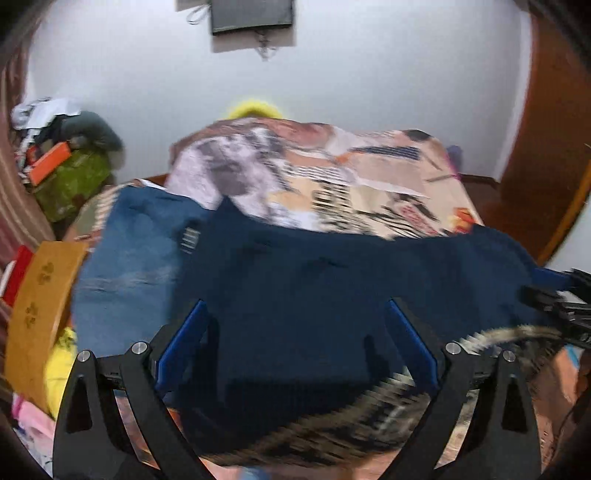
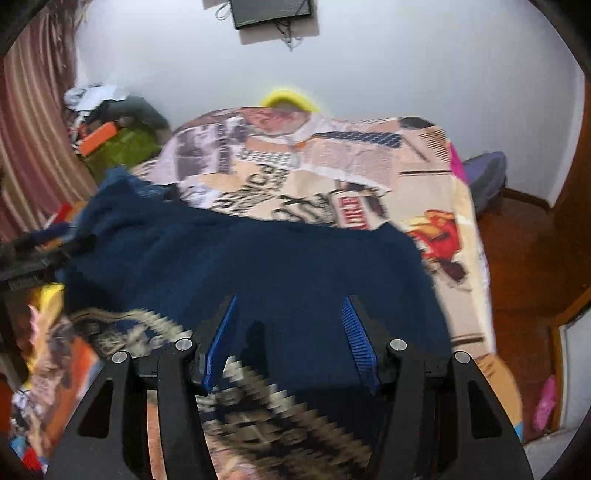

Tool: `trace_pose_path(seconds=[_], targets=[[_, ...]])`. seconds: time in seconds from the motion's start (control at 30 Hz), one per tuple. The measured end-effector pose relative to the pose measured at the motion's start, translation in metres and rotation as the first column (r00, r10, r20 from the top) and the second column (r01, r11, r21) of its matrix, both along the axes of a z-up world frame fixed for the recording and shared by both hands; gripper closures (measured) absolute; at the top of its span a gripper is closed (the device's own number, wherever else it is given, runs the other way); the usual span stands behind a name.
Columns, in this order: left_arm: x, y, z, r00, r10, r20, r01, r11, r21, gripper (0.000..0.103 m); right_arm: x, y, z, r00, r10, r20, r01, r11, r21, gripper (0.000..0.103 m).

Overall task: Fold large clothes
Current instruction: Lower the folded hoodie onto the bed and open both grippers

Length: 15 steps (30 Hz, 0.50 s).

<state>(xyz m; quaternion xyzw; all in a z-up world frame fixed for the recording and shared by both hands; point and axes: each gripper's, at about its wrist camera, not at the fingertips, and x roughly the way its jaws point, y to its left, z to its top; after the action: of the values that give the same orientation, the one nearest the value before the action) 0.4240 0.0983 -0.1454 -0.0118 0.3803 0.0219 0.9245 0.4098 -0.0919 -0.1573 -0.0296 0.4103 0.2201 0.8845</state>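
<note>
Where the patterned bed cover (image 1: 332, 177) meets its near edge, a large dark navy garment (image 1: 314, 288) lies spread across the bed, reaching almost from side to side. A toothed, light-and-dark patterned band (image 2: 280, 413) curves along the garment's near hem; motion blur hides its detail.

The left claw (image 1: 295, 332) hangs over the near part of the garment, its blue pads (image 1: 184, 332) standing wide apart with navy cloth showing between them. I cannot tell whether the pads press on the cloth. The right claw (image 2: 291, 332) hangs likewise over the garment's near part, its ribbed blue pads (image 2: 356, 339) partly spread, cloth and patterned band between them; again no grip is certain.

Only the left view shows a lighter, faded blue cloth (image 1: 129, 258) lying beside the garment's left end, and a tan curved wooden piece (image 1: 44, 306) left of that. The same view catches the right claw as a black shape at the garment's right end.

Only the right view shows the bare brown floor (image 2: 524, 266) right of the bed, a purple bundle (image 2: 484, 173) at the bed's far right corner, and a pink object (image 2: 545, 406) on the floor near the bed's near right corner. The left claw appears there as black parts at the garment's left end.

Both views show a yellow object (image 2: 288, 99) behind the bed's far end, a cluttered pile (image 1: 66, 155) at the bed's far left, a striped curtain (image 2: 33, 140) left of that, and a dark panel (image 1: 253, 16) on the pale wall above.
</note>
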Motion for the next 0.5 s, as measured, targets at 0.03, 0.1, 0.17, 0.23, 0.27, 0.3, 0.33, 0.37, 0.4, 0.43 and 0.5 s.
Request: trace_pose_path(seconds=[0.03, 0.1, 0.17, 0.23, 0.27, 0.3, 0.33, 0.37, 0.4, 0.43, 0.5], targets=[[-0.002, -0.006, -0.002, 1.0, -0.014, 0.0, 0.014, 1.0, -0.004, 0.006, -0.003, 0.005, -0.001, 1.0, 0.011, -0.002, -0.011, 1.0, -0.005, 0.049], [-0.005, -0.023, -0.008, 0.999, -0.051, -0.006, 0.051, 0.999, 0.008, 0.006, -0.007, 0.013, -0.006, 1.0, 0.026, 0.005, -0.025, 0.999, -0.04, 0.049], [-0.008, -0.037, -0.016, 0.997, -0.081, -0.011, 0.081, 0.995, 0.052, 0.006, -0.01, 0.018, -0.012, 0.999, 0.035, 0.001, -0.034, 0.996, -0.083, 0.049], [-0.013, -0.046, -0.025, 0.996, -0.092, -0.018, 0.093, 0.99, 0.105, 0.006, -0.011, 0.018, -0.02, 0.999, 0.028, -0.014, -0.03, 0.994, -0.108, 0.049], [-0.015, -0.046, -0.028, 0.996, -0.09, -0.022, 0.092, 0.989, 0.114, 0.006, -0.013, 0.017, -0.021, 1.0, 0.027, -0.015, -0.029, 0.993, -0.111, 0.049], [-0.017, -0.045, -0.032, 0.996, -0.087, -0.029, 0.09, 0.989, 0.117, 0.006, -0.016, 0.015, -0.023, 1.0, 0.028, -0.014, -0.03, 0.993, -0.113, 0.049], [-0.02, -0.042, -0.034, 0.996, -0.083, -0.037, 0.086, 0.99, 0.114, 0.006, -0.018, 0.012, -0.023, 1.0, 0.027, -0.014, -0.028, 0.993, -0.115, 0.049], [-0.023, -0.039, -0.036, 0.996, -0.076, -0.039, 0.08, 0.99, 0.113, 0.006, -0.02, 0.009, -0.024, 1.0, 0.022, -0.014, -0.024, 0.993, -0.118, 0.049], [-0.027, -0.034, -0.037, 0.997, -0.063, -0.037, 0.067, 0.991, 0.117, 0.006, -0.022, 0.004, -0.025, 1.0, 0.011, -0.011, -0.012, 0.992, -0.126, 0.049], [-0.031, -0.03, -0.037, 0.998, -0.048, -0.034, 0.052, 0.991, 0.123, 0.006, -0.024, 0.0, -0.025, 1.0, 0.001, -0.009, -0.003, 0.991, -0.134, 0.049], [-0.039, -0.019, -0.038, 0.999, -0.018, -0.036, 0.022, 0.992, 0.127, 0.006, -0.027, -0.009, -0.027, 1.0, -0.014, -0.011, 0.013, 0.991, -0.135, 0.049]])
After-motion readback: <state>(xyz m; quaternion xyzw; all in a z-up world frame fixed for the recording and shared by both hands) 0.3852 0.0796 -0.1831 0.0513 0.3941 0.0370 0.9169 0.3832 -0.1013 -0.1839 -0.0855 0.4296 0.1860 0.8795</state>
